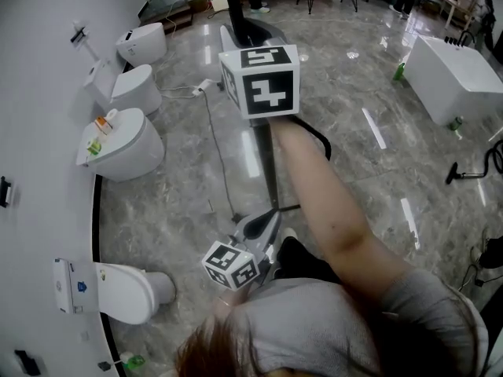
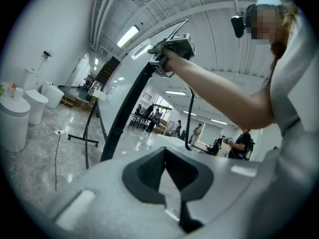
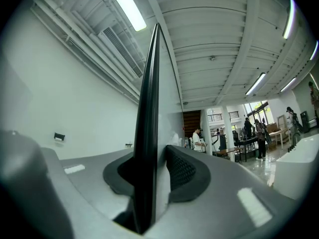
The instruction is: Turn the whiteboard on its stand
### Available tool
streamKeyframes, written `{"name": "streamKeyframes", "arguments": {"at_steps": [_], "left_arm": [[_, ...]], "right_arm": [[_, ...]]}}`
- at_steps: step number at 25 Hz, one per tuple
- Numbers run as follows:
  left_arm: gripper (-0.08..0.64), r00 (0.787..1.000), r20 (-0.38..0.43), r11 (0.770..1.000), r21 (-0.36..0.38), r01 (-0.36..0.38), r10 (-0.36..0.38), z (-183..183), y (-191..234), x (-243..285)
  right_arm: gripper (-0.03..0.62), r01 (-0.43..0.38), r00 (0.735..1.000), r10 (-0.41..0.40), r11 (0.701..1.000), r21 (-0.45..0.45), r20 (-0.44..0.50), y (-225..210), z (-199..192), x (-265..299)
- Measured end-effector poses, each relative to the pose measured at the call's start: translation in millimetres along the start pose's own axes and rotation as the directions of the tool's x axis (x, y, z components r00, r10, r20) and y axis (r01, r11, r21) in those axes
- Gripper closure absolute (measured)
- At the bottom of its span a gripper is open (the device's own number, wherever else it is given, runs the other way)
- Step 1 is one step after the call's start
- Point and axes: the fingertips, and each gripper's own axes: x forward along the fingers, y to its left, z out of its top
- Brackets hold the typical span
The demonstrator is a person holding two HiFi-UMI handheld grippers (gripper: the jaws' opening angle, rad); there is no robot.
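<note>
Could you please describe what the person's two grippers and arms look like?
The left gripper and the right gripper both have smooth light grey bodies, with dark, finely ribbed pads set in dark surrounds. Each carries a white cube with black square markers: the right cube and the left cube. The right arm is bare below a short grey sleeve. No cables show.

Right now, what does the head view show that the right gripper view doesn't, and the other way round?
Only the head view: white toilets along the left wall, the left gripper low by the person's body, and the bare right arm. Only the right gripper view: the right gripper with its jaws clamped on the whiteboard's black edge, plus ceiling light strips. Both: the white tub and the glossy floor.
</note>
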Motion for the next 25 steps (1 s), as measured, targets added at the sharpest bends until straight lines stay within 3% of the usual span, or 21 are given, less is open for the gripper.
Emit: {"name": "streamKeyframes", "arguments": {"at_steps": [17, 25], "left_arm": [[0.565, 1.000, -0.001, 1.000, 0.005, -0.026, 0.026, -19, -32, -25], [0.563, 1.000, -0.007, 1.000, 0.000, -0.008, 0.008, -32, -69, -20]], "right_arm": [[0.489, -0.010, 1.000, 0.010, 1.000, 0.001, 0.017, 14, 8, -58], [0.483, -0.015, 1.000, 0.015, 1.000, -0.003, 0.020, 20, 10, -83]]}}
